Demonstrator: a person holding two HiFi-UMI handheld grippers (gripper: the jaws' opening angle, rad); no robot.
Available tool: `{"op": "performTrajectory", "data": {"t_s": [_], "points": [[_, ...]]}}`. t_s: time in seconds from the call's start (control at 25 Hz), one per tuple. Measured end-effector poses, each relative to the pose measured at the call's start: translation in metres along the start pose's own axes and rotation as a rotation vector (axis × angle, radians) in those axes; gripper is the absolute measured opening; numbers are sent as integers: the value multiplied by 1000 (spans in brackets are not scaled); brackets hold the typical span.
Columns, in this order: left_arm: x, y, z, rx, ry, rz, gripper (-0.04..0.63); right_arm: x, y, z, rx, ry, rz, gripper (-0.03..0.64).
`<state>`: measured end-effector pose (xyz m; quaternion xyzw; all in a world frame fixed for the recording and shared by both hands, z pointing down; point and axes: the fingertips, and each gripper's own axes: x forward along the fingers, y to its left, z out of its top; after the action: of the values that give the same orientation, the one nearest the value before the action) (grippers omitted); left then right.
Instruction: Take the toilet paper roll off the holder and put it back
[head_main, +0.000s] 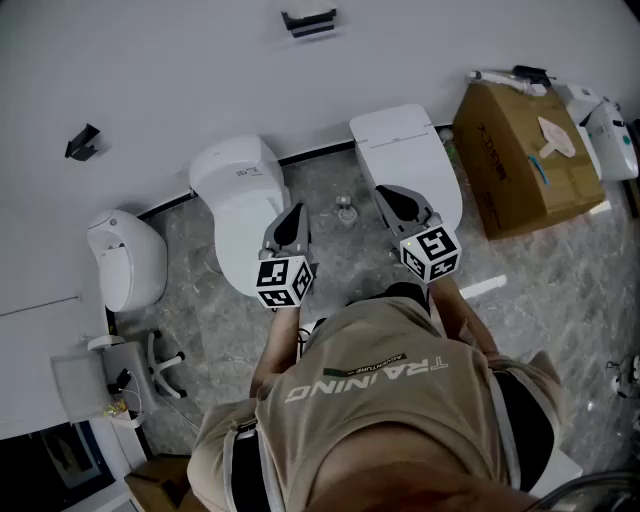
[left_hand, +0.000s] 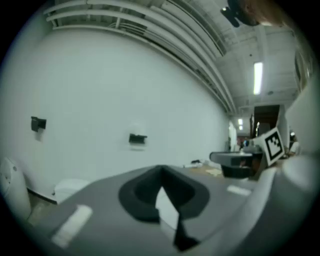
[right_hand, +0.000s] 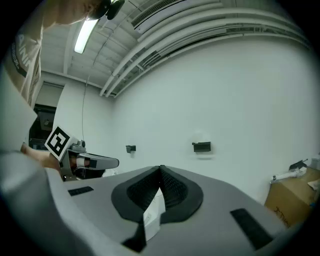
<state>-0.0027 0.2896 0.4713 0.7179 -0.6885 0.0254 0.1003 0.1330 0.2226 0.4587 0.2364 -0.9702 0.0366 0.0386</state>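
The left gripper (head_main: 297, 212) and the right gripper (head_main: 388, 192) are side by side, each with its fingers pressed together and pinching nothing; the black holder (head_main: 308, 20) sits on the white wall (head_main: 200, 70) at 12 o'clock from them.

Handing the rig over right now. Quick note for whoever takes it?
Left gripper: shut, empty, held up in front of the person.
Right gripper: shut, empty, beside it.
Things: black holder on the wall ahead, second holder further left. Neither gripper touches them. I can't make out a roll on either.
Done: nothing to show.
Left: reach the holder, take the roll off, put it back.
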Motion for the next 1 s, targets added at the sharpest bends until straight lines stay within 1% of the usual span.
{"op": "performTrajectory", "data": {"t_s": [0.2,0.32,0.52,0.72,0.88,1.0], "points": [[-9,6,-7,-16,34,-30,6,9,9,8,-11,-7,-5,11],[-8,4,-16,-25,37,-30,6,4,10,-1,-16,12,-3,11],[-2,0,-24,-31,72,-66,6,-5,7,-11,23,42,-47,11],[21,-4,-28,-47,89,-61,6,-8,-13,-28,49,92,-52,11],[39,-8,-20,-37,104,-51,6,2,-32,-21,71,66,-41,11],[56,-11,-2,-8,85,-39,6,7,-52,-10,73,15,-47,11]]}}
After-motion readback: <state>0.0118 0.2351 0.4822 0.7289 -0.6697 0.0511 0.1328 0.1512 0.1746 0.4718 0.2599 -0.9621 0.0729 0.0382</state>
